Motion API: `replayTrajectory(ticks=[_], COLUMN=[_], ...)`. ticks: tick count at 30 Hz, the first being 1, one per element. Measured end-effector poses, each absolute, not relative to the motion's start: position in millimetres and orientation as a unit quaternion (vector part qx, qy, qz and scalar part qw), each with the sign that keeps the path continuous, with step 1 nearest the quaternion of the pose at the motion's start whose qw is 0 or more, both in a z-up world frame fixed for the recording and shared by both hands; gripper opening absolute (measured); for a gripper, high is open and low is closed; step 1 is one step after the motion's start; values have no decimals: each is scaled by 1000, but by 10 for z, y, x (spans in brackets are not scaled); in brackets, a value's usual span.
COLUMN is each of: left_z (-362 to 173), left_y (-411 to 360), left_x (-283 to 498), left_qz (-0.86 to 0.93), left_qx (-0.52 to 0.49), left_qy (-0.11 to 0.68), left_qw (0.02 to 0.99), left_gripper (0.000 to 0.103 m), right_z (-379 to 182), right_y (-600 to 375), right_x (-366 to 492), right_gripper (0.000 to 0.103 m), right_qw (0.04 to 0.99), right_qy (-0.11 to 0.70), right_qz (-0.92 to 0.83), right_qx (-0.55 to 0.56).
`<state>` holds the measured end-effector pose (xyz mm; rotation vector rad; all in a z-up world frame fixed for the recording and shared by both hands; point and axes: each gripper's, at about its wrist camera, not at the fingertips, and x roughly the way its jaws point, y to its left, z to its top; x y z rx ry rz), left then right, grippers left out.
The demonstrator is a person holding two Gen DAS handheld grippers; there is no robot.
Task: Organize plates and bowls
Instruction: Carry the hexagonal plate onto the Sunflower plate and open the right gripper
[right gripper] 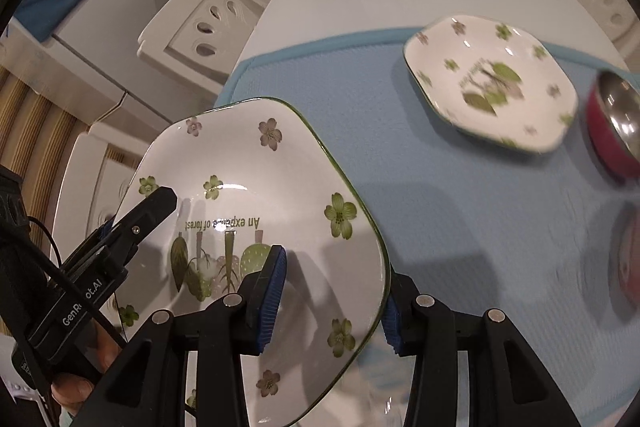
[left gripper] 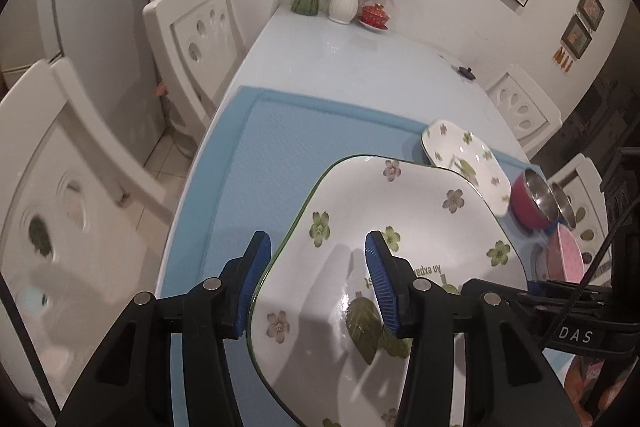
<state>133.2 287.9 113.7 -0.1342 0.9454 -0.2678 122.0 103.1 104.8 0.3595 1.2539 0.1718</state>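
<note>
A large white plate with green flowers [left gripper: 404,227] [right gripper: 256,187] is held above the blue mat. My left gripper [left gripper: 316,271] straddles its left rim with the jaws wide apart. My right gripper [right gripper: 334,299] straddles its right rim, also wide apart. Whether either pad presses the plate is unclear. The left gripper also shows at the plate's left edge in the right wrist view [right gripper: 132,227]. A smaller matching plate [left gripper: 464,159] [right gripper: 488,83] lies on the mat at the far right. A red steel-lined bowl [left gripper: 534,199] [right gripper: 616,123] stands beside it.
A pink bowl [left gripper: 564,255] sits near the red one. The blue mat [left gripper: 304,147] [right gripper: 460,211] covers the near end of a white table [left gripper: 344,55]. Vases [left gripper: 344,3] and a red lidded cup [left gripper: 374,15] stand at the far end. White chairs [left gripper: 200,35] surround it.
</note>
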Motion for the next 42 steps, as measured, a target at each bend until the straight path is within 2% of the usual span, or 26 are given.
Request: replayTrajectory(ticks=[15, 27, 42], left_z=[772, 453, 475], left_y=[2697, 2646, 2633], left_x=[414, 393, 450], left_qz=[-130, -131, -136], left_qx=[-71, -56, -36], left_qy=[498, 524, 523], left_qw=[855, 839, 841], left_gripper=[45, 45, 45], right_z=[794, 516, 418], right_y=[850, 892, 1057], right_x=[244, 202, 251], right_gripper=[42, 42, 42], right_qw=[753, 740, 736], right_qy=[635, 656, 663], right_qz=[57, 44, 22], right_qx=[164, 142, 133])
